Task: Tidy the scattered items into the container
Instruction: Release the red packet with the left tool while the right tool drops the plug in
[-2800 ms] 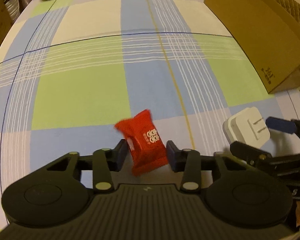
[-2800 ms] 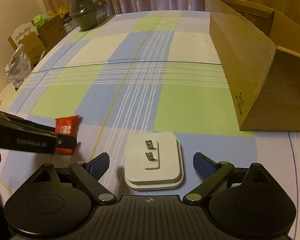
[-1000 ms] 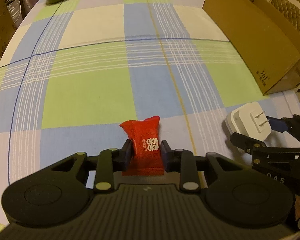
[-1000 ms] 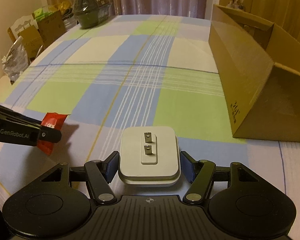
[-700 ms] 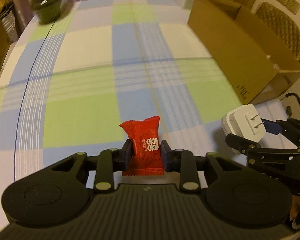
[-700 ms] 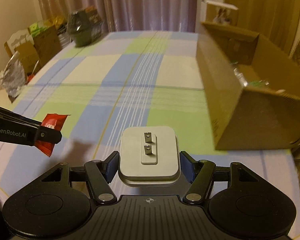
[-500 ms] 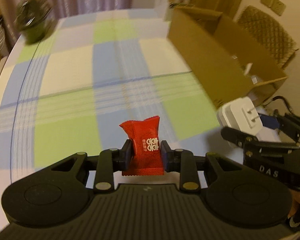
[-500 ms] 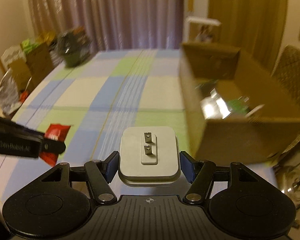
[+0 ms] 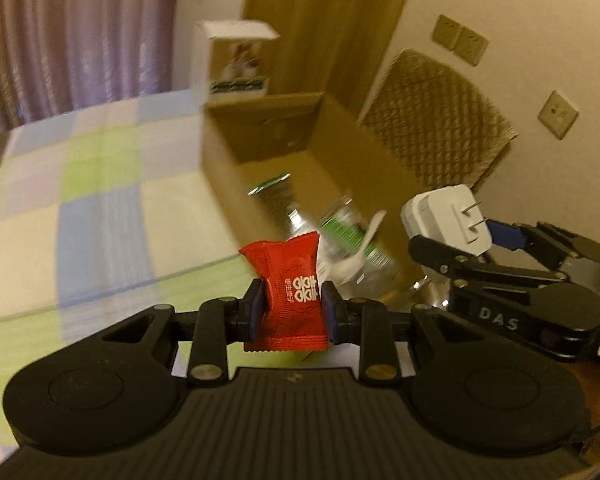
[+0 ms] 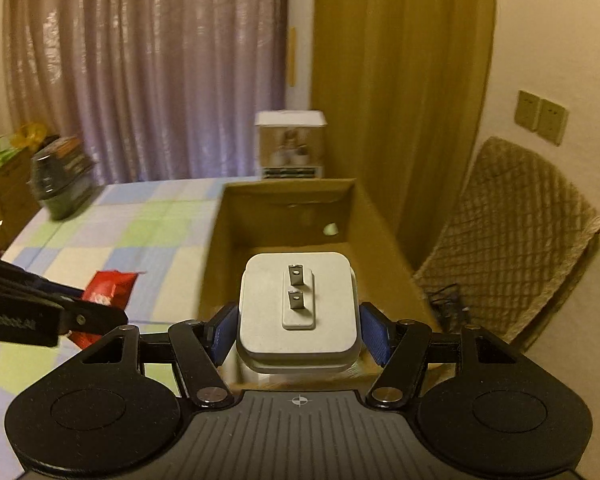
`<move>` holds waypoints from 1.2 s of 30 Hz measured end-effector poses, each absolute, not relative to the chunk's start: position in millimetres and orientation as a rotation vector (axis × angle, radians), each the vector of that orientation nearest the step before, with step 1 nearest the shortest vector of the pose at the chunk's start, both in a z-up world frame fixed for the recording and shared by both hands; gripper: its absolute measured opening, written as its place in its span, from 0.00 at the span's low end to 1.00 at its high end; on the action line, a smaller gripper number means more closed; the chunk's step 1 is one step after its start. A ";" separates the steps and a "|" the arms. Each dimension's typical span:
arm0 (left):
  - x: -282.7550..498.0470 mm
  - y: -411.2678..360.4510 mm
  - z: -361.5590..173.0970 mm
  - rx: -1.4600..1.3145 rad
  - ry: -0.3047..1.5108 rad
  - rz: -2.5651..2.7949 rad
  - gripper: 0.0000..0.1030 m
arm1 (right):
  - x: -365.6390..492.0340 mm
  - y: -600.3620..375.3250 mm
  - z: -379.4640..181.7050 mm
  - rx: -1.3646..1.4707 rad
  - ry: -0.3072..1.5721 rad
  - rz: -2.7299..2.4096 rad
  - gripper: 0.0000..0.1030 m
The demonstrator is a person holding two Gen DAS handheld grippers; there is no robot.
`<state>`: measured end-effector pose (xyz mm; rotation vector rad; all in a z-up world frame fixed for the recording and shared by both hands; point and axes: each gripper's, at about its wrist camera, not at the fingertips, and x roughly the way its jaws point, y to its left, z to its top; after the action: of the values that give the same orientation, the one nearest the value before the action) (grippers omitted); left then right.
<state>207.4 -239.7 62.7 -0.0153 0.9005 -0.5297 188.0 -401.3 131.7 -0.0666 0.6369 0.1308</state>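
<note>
Risk: early release. Left gripper (image 9: 292,307) pinches red snack packet (image 9: 290,295) short of cardboard box (image 10: 284,216); light packet could flutter onto checked worktop (image 9: 100,208). Right gripper (image 10: 298,330) clamps white plug adapter (image 10: 298,308) near box's rim (smooth sides, might slip).

"das" in pale letters on the right gripper (image 9: 456,236) body.

Checked tablecloth (image 10: 148,220) bears cardboard box (image 10: 288,200) (open-topped)
</note>
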 end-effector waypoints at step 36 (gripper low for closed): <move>274.3 -317.0 28.0 -0.005 0.942 -0.566 0.42 | 252.2 -455.4 114.7 -0.037 0.664 0.103 0.65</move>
<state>274.3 -317.0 28.0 -0.0049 0.9416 -0.5657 252.2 -455.4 114.7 -0.0370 0.6643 0.1035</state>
